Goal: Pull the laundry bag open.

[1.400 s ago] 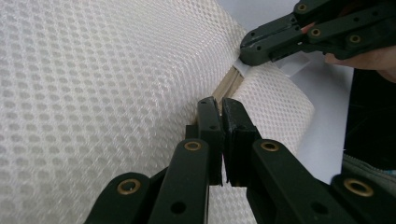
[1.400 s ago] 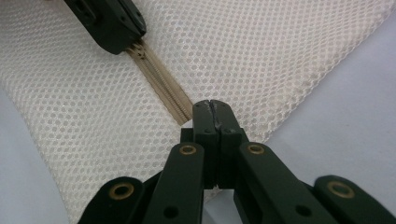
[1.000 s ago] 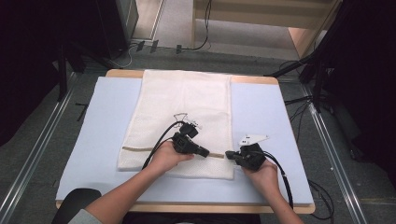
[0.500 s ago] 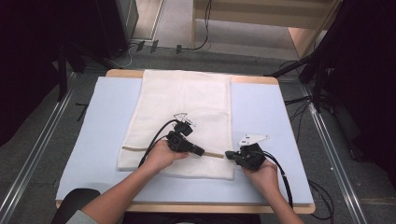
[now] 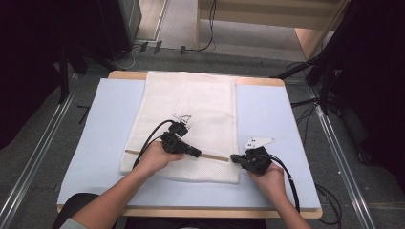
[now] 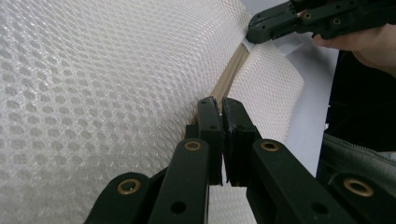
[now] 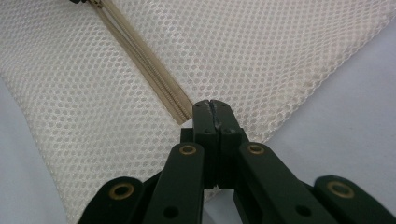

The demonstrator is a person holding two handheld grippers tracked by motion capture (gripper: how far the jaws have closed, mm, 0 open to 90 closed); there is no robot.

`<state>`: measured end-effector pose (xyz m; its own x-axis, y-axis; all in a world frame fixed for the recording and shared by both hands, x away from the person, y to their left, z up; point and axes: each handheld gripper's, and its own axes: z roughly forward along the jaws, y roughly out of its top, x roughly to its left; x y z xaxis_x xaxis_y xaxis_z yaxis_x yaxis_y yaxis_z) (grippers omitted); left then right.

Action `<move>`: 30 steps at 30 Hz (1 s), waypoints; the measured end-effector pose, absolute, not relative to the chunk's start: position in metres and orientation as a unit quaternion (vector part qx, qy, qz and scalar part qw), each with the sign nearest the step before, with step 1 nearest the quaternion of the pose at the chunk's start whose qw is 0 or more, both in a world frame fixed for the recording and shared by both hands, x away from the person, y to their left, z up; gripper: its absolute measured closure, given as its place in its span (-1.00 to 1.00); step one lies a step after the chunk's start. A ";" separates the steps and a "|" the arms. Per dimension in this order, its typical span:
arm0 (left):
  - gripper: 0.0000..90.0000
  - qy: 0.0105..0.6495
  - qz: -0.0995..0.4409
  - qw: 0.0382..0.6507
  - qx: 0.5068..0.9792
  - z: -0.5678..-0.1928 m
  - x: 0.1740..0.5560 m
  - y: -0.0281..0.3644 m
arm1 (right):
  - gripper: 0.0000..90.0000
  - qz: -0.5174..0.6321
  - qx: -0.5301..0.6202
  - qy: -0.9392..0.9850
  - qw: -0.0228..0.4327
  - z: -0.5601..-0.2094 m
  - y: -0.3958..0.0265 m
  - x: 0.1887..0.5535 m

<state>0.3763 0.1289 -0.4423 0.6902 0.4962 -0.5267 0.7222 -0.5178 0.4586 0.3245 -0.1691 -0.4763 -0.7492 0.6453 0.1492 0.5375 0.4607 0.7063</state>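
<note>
A white mesh bag (image 5: pixel 191 105) lies flat on the light blue mat (image 5: pixel 107 114), with a tan zipper (image 5: pixel 215 156) running across its near end. My left gripper (image 5: pixel 197 153) lies over the zipper and is shut on it; in the left gripper view the jaws (image 6: pixel 220 105) pinch together where the zipper (image 6: pixel 232 72) meets them, and the slider is hidden. My right gripper (image 5: pixel 234 157) is shut on the bag's right edge at the zipper's end (image 7: pixel 180 112), its fingertips (image 7: pixel 212 105) pressed on the mesh (image 7: pixel 280 46). The right gripper (image 6: pixel 264 23) also appears far off in the left gripper view.
The mat covers a wooden table (image 5: pixel 126 75). Metal rails (image 5: pixel 45 143) run along both sides on the floor, with cables (image 5: pixel 200 47) behind the table. A person's forearms enter from the bottom edge.
My left gripper has slid left along the zipper, away from the right gripper, leaving more tan zipper showing between them. The right gripper has stayed in place.
</note>
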 end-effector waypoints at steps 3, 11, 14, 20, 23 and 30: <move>0.97 0.357 -0.173 0.337 0.854 -0.442 0.377 0.131 | 1.00 0.384 0.348 0.853 0.070 -0.476 -0.169 0.324; 0.98 0.362 -0.169 0.334 0.854 -0.439 0.378 0.142 | 1.00 0.384 0.346 0.853 0.072 -0.476 -0.169 0.324; 0.97 0.366 -0.170 0.338 0.850 -0.438 0.376 0.148 | 1.00 0.384 0.345 0.853 0.072 -0.476 -0.169 0.324; 0.98 0.373 -0.168 0.337 0.848 -0.435 0.379 0.162 | 1.00 0.384 0.345 0.853 0.072 -0.476 -0.168 0.324; 0.97 0.380 -0.170 0.340 0.843 -0.435 0.379 0.172 | 1.00 0.385 0.345 0.853 0.071 -0.476 -0.169 0.324; 0.97 0.386 -0.164 0.343 0.840 -0.432 0.378 0.196 | 1.00 0.386 0.344 0.853 0.068 -0.476 -0.169 0.325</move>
